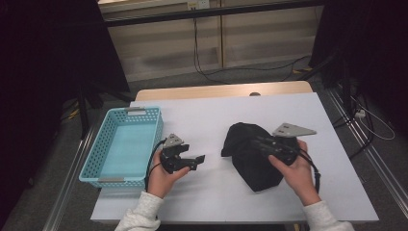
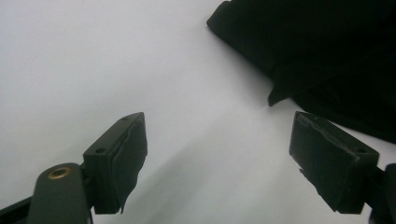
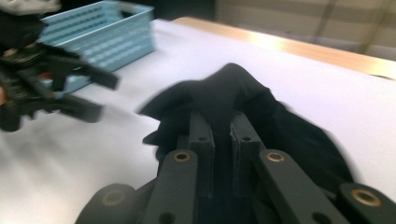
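right gripper [image 1: 262, 143] pinches a fold of the black cloth [image 1: 250, 156] near the table's [image 1: 216, 115] middle, the cloth's long axis running toward the near right corner. from the left gripper [image 2: 217, 154], jaws wide and empty, the cloth lies top right. right gripper view: closed jaws clamp its raised fold.

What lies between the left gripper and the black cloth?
Nothing: in the high view, bare white table separates the left gripper from the black cloth.

The black cloth [image 1: 251, 156] lies bunched on the white table cover, right of centre and well apart from the blue basket. One fold [image 3: 224, 100] is pinched and pulled up into a peak; the remainder rests crumpled on the surface.
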Demonstrator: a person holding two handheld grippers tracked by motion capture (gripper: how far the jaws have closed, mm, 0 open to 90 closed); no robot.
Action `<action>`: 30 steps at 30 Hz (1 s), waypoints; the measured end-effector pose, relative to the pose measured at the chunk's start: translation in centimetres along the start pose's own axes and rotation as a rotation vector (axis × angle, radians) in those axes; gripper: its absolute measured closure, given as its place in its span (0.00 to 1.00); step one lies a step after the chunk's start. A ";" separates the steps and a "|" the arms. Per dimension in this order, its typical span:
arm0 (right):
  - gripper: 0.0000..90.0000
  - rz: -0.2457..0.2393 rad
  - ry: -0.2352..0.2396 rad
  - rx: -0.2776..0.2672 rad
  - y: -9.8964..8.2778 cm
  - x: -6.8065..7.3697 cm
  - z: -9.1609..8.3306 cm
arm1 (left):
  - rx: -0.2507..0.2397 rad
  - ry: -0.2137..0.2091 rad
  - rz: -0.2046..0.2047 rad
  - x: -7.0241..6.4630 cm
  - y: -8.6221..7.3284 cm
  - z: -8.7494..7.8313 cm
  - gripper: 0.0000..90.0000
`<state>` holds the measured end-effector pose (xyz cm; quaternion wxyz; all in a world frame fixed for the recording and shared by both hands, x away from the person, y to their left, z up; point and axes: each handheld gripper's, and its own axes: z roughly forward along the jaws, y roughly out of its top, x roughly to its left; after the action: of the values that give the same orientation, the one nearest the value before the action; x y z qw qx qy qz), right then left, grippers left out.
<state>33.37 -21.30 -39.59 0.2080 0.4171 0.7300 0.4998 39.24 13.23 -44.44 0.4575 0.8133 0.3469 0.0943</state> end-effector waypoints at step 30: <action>0.59 0.115 -0.225 0.205 -7.3 -5.4 0.2 | 0.021 -0.069 0.042 -2.0 0.7 2.8 0.21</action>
<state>33.63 -26.76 -46.86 0.2159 0.5307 0.7242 0.3839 39.47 9.78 -45.15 0.4586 0.8278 0.3149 0.0721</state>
